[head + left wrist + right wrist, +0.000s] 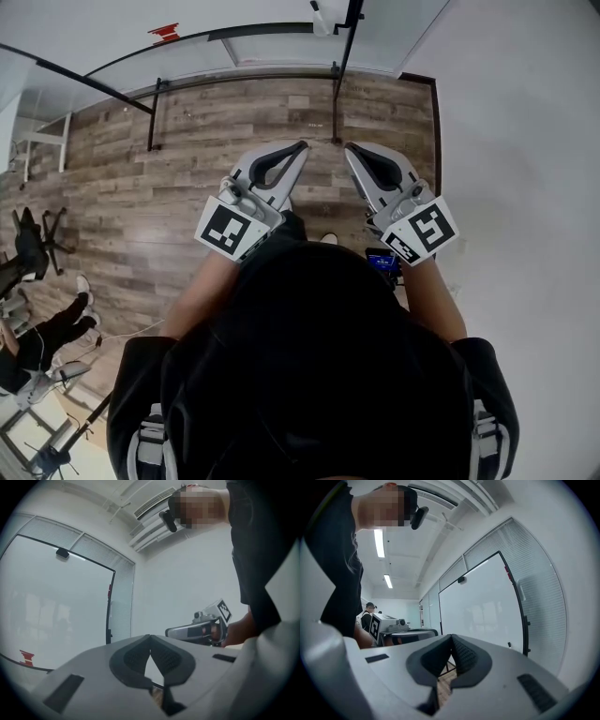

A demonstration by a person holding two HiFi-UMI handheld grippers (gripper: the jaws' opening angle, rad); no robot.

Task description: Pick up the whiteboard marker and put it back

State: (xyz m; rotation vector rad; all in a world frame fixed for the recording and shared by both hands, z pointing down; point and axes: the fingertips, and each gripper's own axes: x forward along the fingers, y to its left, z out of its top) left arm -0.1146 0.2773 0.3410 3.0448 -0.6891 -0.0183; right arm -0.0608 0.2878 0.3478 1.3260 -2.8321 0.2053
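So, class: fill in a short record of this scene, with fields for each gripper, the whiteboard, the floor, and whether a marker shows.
Left gripper: jaws shut, nothing between them
Right gripper: jaws shut, nothing between them
Whiteboard: black-framed, ahead of both grippers
Floor: wood planks
Marker: not made out in any view

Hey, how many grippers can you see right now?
2. The left gripper sits left of centre in the head view, the right gripper just right of it, both shut and empty. None seems hidden.
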